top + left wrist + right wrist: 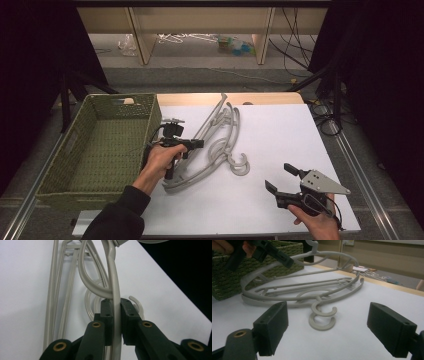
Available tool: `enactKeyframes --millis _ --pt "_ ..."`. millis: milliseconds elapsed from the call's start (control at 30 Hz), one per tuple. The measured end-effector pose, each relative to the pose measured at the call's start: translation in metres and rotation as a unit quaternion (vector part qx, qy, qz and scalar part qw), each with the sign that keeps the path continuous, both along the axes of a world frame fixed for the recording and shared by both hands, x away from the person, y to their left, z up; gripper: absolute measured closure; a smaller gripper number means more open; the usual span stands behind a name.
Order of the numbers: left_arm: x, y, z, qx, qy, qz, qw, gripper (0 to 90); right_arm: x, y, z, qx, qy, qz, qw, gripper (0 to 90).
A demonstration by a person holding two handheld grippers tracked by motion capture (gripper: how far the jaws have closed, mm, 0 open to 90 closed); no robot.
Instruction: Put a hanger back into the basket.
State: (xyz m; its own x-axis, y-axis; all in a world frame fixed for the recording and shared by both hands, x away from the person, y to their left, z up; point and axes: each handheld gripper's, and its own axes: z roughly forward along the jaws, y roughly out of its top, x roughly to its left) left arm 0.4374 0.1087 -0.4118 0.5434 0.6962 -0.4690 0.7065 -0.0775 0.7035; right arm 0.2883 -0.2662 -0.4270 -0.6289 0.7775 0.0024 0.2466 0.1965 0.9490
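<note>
Several grey plastic hangers [220, 145] lie piled in the middle of the white table [280, 130]. My left gripper [199, 144] is at the pile's left side, shut on the arm of the top hanger [115, 285]; the arm runs upright between the jaws of my left gripper [116, 306]. In the right gripper view that hanger [324, 253] is tilted up off the pile [312, 287] by the left gripper [274, 255]. My right gripper [279, 176] hovers open near the table's front right, holding nothing. The right gripper [330, 317] points at the hangers' hooks [322, 317].
A green woven basket [95, 197] stands along the table's left side, close to the left hand, also seen as the basket [227, 277] behind the pile. Beyond the far table edge are wooden shelf legs [142, 40], floor clutter and cables [295, 55].
</note>
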Motion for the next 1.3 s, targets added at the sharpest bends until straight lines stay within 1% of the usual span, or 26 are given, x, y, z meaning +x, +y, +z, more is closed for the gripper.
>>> enactKeyframes --millis 67,167,233,267,300,333,367,433,500,533,567,600,667,733,767,833,867,900,933,967,1000,1033,1100,1200,1233,1300 --pt "-0.001 0.002 0.001 -0.009 -0.001 0.004 0.9999 81.3 -0.001 -0.002 0.001 -0.01 0.012 0.002 0.9999 18.1" --pt "-0.002 0.004 0.003 -0.028 0.001 0.011 0.9995 81.4 -0.001 -0.002 0.001 -0.01 0.011 0.003 0.9999 18.1" --pt "-0.004 0.006 0.006 -0.035 -0.002 0.015 0.9993 81.4 -0.001 -0.002 0.001 -0.009 0.012 0.003 0.9999 18.1" --pt "-0.004 0.007 0.008 -0.045 0.0 0.016 0.9989 81.4 0.0 -0.001 0.001 -0.005 0.006 0.002 1.0 18.1" --pt "-0.005 0.009 0.01 -0.054 0.002 0.018 0.9984 81.4 -0.001 -0.001 0.001 -0.006 0.009 0.002 0.9999 18.1" --pt "-0.006 0.01 0.012 -0.068 0.002 0.02 0.9975 81.4 -0.001 -0.001 0.001 -0.006 0.008 0.002 1.0 18.1" --pt "-0.008 0.012 0.014 -0.071 -0.002 0.017 0.9973 81.4 -0.001 -0.001 0.001 -0.006 0.007 0.002 1.0 18.1" --pt "-0.013 0.014 0.019 -0.075 -0.011 0.02 0.9969 81.4 0.0 -0.001 0.001 -0.006 0.008 0.0 1.0 18.1" --pt "-0.017 0.017 0.024 -0.087 -0.01 0.024 0.9959 81.4 -0.001 -0.002 0.001 -0.009 0.013 0.002 0.9999 18.1" --pt "-0.019 0.018 0.026 -0.096 -0.009 0.024 0.995 81.4 0.001 0.0 -0.001 0.006 0.005 0.005 1.0 18.1" --pt "-0.021 0.02 0.029 -0.102 -0.01 0.026 0.9944 81.4 0.001 0.0 -0.001 0.002 0.003 0.002 1.0 18.1" --pt "-0.024 0.021 0.032 -0.109 -0.012 0.028 0.9936 81.4 -0.001 -0.002 0.001 -0.01 0.011 0.002 0.9999 18.1" --pt "-0.029 0.024 0.038 -0.114 -0.017 0.027 0.993 81.4 -0.001 -0.002 0.001 -0.009 0.013 0.002 0.9999 18.1" --pt "-0.034 0.028 0.044 -0.123 -0.021 0.033 0.9916 81.3 0.001 -0.001 -0.001 0.0 0.004 0.0 1.0 18.1" --pt "-0.036 0.03 0.047 -0.123 -0.027 0.033 0.9915 81.3 0.001 -0.001 0.0 -0.001 0.003 0.0 1.0 18.0" --pt "-0.041 0.035 0.055 -0.124 -0.035 0.029 0.9912 81.4 0.0 -0.001 0.0 -0.005 0.009 0.001 0.9999 18.1" --pt "-0.043 0.038 0.059 -0.132 -0.036 0.026 0.9902 81.4 0.001 0.0 -0.001 0.007 0.004 0.004 1.0 18.1" --pt "-0.045 0.041 0.063 -0.13 -0.042 0.028 0.9902 81.4 0.0 0.0 -0.001 0.002 0.004 0.002 1.0 18.1" --pt "-0.023 0.067 0.064 0.021 -0.219 -0.025 0.9753 81.4 0.001 0.0 -0.001 0.001 0.004 0.0 1.0 18.0" --pt "-0.024 0.07 0.068 0.01 -0.217 -0.044 0.9752 81.4 0.0 0.0 -0.001 0.003 0.007 -0.001 1.0 18.1" --pt "-0.025 0.075 0.072 0.009 -0.227 -0.058 0.9723 81.4 0.001 0.0 -0.001 0.001 0.004 0.002 1.0 18.1" --pt "-0.053 0.06 0.08 -0.117 -0.056 0.03 0.9911 81.4 0.001 0.0 -0.001 0.002 0.004 0.002 1.0 18.0" --pt "-0.058 0.072 0.087 -0.109 -0.062 0.034 0.9915 81.4 0.0 0.0 -0.001 0.004 0.007 0.001 1.0 18.0" --pt "-0.065 0.092 0.095 -0.107 -0.071 0.045 0.9908 81.4 0.001 0.0 -0.001 0.0 0.004 0.0 1.0 18.0" --pt "-0.066 0.099 0.097 -0.104 -0.077 0.047 0.9905 81.4 0.001 0.0 -0.001 0.003 0.005 0.002 1.0 18.1" --pt "-0.07 0.111 0.099 -0.1 -0.084 0.051 0.9901 81.4 0.002 0.001 -0.001 -0.002 0.004 0.0 1.0 18.0"
